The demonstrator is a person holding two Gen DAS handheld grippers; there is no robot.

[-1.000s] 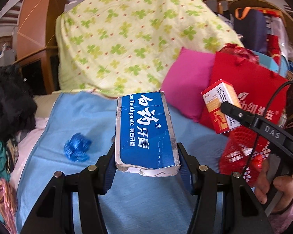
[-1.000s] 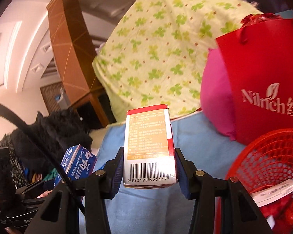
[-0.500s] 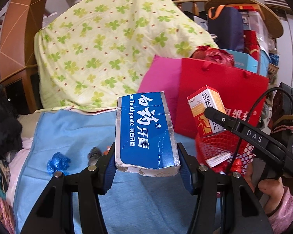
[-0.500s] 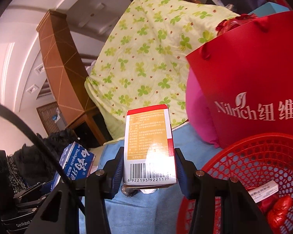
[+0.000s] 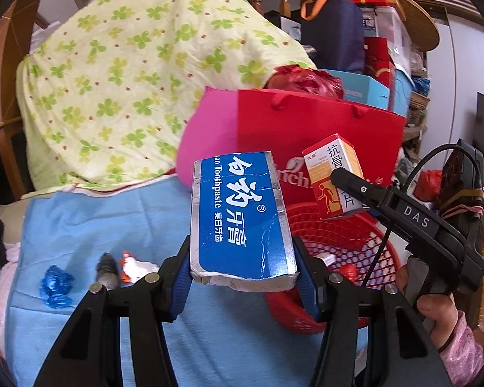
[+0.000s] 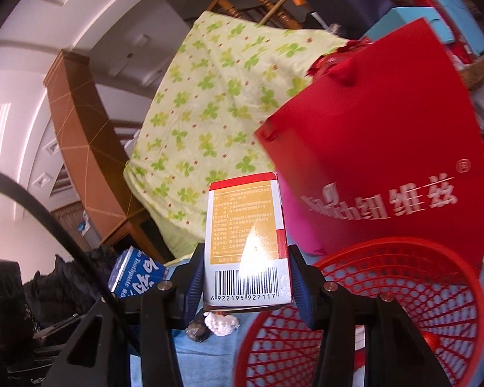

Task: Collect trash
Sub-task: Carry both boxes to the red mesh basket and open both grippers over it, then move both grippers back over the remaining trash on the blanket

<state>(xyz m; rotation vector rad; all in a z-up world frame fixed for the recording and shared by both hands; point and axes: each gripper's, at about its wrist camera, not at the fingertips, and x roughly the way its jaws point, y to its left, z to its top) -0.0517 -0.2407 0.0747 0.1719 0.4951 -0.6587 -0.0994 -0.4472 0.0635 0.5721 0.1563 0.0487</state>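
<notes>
The step in hand looks like the carry-over: two boxes are held and being brought to the red mesh basket (image 5: 332, 235), with the drop not yet made.

The basket sits at the right edge of the blue sheet (image 5: 80, 219) that covers the bed, just in front of the red paper bag (image 5: 319, 135), which stands against a pink cushion (image 5: 206, 135) and the clover-print quilt (image 5: 138, 74). A few scraps already lie inside the basket. In the right wrist view its rim (image 6: 403, 251) lies below and to the right of the box held there.

The left gripper (image 5: 242, 267) is clamped on the blue toothpaste box (image 5: 238, 213), held at the basket's left rim. The right gripper (image 6: 247, 277) is clamped on the orange medicine box (image 6: 247, 242), which in the left wrist view hangs over the basket's far side, near the bag's face.

Next, I judge, each box must clear the rim and sit over the open mouth before the jaws part. Room is tight behind, where the bag crowds the rim; the near and left sides are open sheet.

Still uncollected near the sheet's left edge: a blue crumpled wrapper (image 5: 55, 285), a grey lump (image 5: 107, 269) and a white-and-orange scrap (image 5: 135, 266).
</notes>
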